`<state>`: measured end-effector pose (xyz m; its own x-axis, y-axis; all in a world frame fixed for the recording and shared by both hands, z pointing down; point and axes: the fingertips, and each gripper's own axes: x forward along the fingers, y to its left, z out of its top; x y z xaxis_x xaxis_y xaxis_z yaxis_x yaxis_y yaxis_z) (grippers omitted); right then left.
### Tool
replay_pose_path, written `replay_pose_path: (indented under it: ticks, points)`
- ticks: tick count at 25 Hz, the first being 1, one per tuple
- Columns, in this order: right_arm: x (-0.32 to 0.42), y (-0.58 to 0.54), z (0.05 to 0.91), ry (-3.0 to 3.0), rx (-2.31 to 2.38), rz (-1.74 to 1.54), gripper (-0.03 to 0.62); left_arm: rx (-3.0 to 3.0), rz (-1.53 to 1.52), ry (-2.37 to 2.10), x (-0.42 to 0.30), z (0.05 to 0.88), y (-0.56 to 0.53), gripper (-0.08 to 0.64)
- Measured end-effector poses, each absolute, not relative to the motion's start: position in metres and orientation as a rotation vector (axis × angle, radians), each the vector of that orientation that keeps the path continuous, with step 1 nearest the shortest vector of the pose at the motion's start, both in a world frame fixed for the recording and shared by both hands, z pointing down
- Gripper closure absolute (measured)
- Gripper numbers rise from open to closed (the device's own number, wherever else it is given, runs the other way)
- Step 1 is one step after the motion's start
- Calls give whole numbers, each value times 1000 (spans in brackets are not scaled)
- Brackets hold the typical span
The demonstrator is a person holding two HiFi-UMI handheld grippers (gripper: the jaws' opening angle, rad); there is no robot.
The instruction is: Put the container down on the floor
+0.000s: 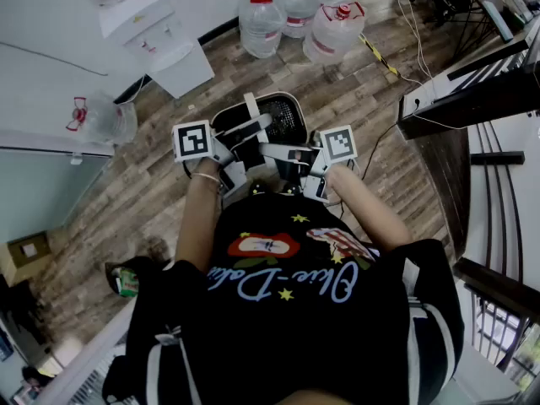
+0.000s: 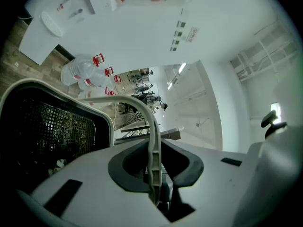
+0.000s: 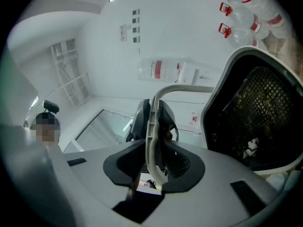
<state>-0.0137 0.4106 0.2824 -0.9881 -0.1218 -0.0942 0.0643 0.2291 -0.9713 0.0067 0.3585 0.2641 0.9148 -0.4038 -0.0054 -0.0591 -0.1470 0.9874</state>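
Tongs: left tongs clamped on the white plastic bail handle; right tongs standing apart, with the handle passing loosely between them.
Container: black mesh basket with a white rim, hanging from the handle in front of the person's chest, between both tongs.
Floor: brown wood-plank floor, lying below the basket.
Background: clear water bottles with red caps, standing by the white wall.
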Motion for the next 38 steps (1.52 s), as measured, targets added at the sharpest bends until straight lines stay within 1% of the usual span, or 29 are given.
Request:
replay_pose_path:
  ticks: [25,38]
  points:
    - [-3,411,281,2295,-22,-1881,483,1709,-325,-382,15,265,356,502]
    - [29,410,279,2324,2,-1865,485,1713,-345,-405,45,261,356,502]
